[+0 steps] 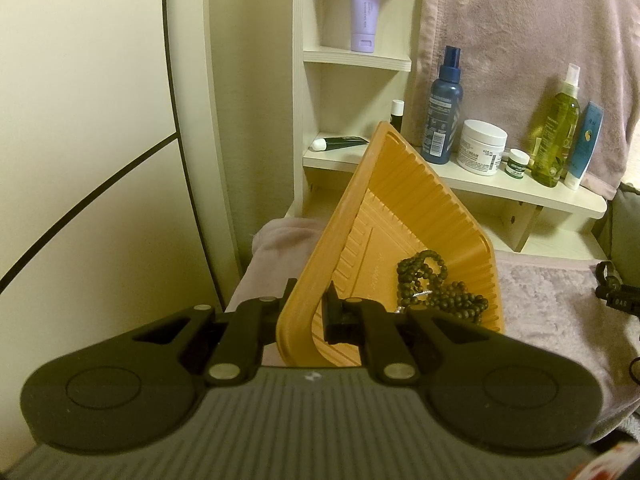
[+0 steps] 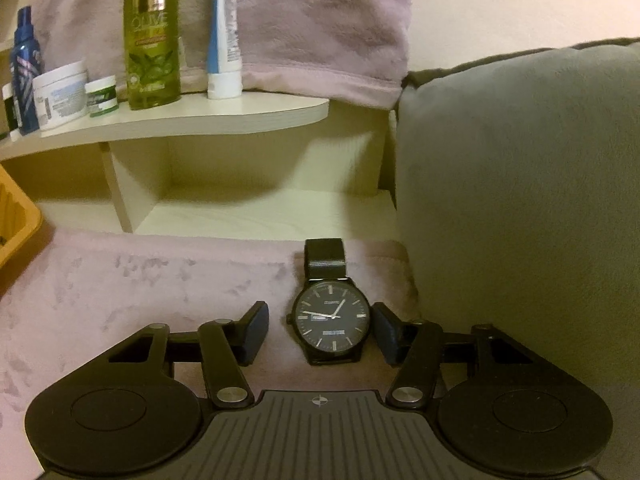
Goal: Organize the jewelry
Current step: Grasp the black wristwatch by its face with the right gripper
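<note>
My left gripper point(image 1: 310, 304) is shut on the near rim of an orange ribbed tray point(image 1: 404, 216) and holds it tilted up on the pink towel. A dark bead necklace point(image 1: 440, 284) lies in the tray's low right corner. My right gripper point(image 2: 320, 330) is open, with its fingers on either side of a black wristwatch point(image 2: 331, 316) that lies face up on the pink towel point(image 2: 140, 280). A corner of the tray shows at the left edge of the right wrist view point(image 2: 18, 216).
A cream shelf point(image 1: 500, 188) holds a blue spray bottle point(image 1: 444, 104), a white cream jar point(image 1: 482, 146), a small green jar point(image 1: 517, 164), an olive oil bottle point(image 1: 558, 132) and a tube. A grey cushion point(image 2: 520, 180) stands right of the watch. A mirror edge is at left.
</note>
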Demonstrator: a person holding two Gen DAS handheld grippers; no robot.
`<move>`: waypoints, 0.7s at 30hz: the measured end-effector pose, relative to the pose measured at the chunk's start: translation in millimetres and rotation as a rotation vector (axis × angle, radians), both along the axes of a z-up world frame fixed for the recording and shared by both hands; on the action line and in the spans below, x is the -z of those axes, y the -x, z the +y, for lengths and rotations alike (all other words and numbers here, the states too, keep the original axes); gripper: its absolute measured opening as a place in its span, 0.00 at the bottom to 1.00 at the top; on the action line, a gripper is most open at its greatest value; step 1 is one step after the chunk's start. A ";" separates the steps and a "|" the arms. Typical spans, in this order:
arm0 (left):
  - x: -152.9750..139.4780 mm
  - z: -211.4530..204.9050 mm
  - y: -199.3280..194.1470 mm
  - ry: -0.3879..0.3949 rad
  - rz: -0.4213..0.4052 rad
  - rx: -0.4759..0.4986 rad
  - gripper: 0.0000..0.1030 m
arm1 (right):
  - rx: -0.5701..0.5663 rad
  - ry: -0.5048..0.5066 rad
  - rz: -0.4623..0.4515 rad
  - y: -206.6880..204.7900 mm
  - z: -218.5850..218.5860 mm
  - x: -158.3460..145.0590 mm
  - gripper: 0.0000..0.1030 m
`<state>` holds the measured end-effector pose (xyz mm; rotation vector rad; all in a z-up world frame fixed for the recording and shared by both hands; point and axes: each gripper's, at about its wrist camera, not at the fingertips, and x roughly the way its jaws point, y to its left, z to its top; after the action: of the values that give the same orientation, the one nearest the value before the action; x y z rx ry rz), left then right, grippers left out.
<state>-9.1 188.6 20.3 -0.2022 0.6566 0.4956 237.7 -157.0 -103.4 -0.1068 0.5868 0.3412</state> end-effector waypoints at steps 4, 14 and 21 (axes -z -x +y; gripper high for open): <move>0.3 -0.3 0.1 -0.001 0.000 0.000 0.09 | 0.009 -0.013 0.004 -0.1 -4.1 -0.7 0.44; 0.4 -0.1 0.1 0.000 0.000 -0.002 0.09 | 0.012 -0.036 0.000 16.2 -7.9 -10.5 0.44; 0.1 -1.3 -0.2 -0.002 -0.002 0.000 0.09 | 0.005 -0.077 0.002 38.2 -9.4 -20.4 0.44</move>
<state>-8.8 187.4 20.2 -0.2005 0.6536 0.4959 199.5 -166.4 -83.0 -0.0307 0.5748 0.3592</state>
